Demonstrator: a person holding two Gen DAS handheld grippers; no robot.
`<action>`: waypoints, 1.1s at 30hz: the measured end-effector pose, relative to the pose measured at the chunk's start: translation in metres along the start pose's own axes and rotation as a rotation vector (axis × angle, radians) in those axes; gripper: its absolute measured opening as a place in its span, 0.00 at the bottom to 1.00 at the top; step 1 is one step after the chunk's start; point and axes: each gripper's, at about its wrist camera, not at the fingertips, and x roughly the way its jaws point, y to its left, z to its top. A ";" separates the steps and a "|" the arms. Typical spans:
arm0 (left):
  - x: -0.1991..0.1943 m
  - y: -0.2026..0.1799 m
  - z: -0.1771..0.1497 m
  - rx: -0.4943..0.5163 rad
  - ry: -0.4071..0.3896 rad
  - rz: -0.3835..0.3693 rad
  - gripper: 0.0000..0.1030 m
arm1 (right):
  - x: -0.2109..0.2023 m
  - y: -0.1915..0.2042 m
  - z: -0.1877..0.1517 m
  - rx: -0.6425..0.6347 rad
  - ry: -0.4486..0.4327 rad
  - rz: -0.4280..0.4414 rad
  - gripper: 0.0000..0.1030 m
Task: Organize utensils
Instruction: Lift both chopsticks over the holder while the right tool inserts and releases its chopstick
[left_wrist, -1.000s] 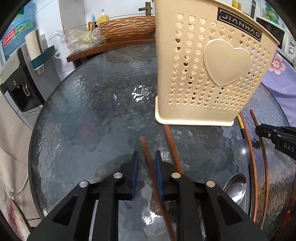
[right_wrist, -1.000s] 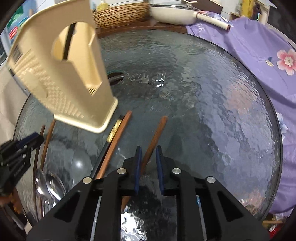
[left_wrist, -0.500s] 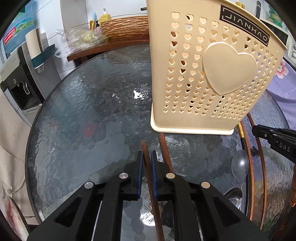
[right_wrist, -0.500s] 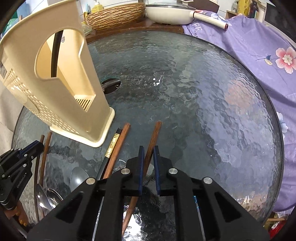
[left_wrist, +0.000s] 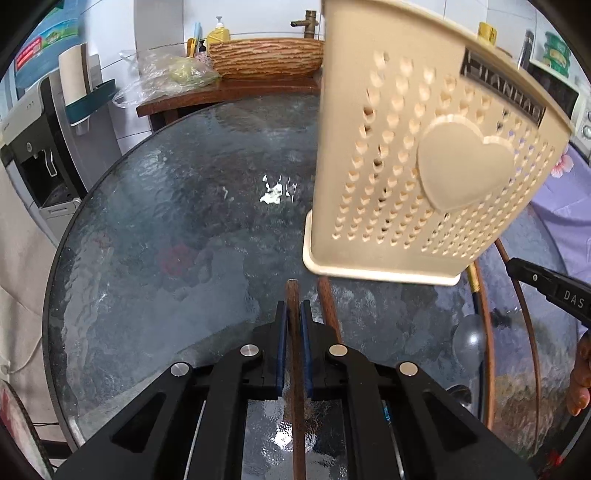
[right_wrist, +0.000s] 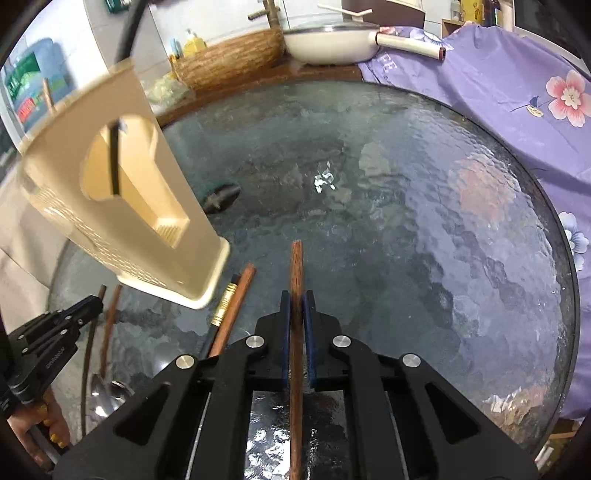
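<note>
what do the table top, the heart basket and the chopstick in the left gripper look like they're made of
Table top: looks like textured glass, glossy, with a rippled surface, bright glints and a dark rim.
Basket: probably moulded plastic, cream, matt, with punched heart-shaped holes and a raised heart.
Chopstick: seems to be dark reddish-brown wood with faint grain, though lacquer or a wood-look plastic cannot be ruled out.

A lived-in home kitchen and dining corner: a round textured-glass table (left_wrist: 155, 236) stands against a wooden counter (left_wrist: 229, 90) carrying a woven basin (left_wrist: 266, 59) under a brass tap (left_wrist: 308, 24), with soap bottles (left_wrist: 218, 33) beside it. A water dispenser (left_wrist: 33, 147) stands beyond the table's left edge, a lidded white pan (right_wrist: 332, 40) beyond its far edge, a purple floral cloth (right_wrist: 517, 81) off its right edge.
</note>
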 end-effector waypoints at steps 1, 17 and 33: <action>-0.003 0.001 0.002 -0.004 -0.008 -0.005 0.07 | -0.005 -0.001 0.000 0.003 -0.014 0.025 0.07; -0.102 0.002 0.026 -0.019 -0.229 -0.109 0.06 | -0.095 -0.008 0.009 -0.045 -0.209 0.291 0.07; -0.178 0.007 0.029 0.026 -0.369 -0.153 0.06 | -0.179 0.001 0.018 -0.119 -0.337 0.383 0.07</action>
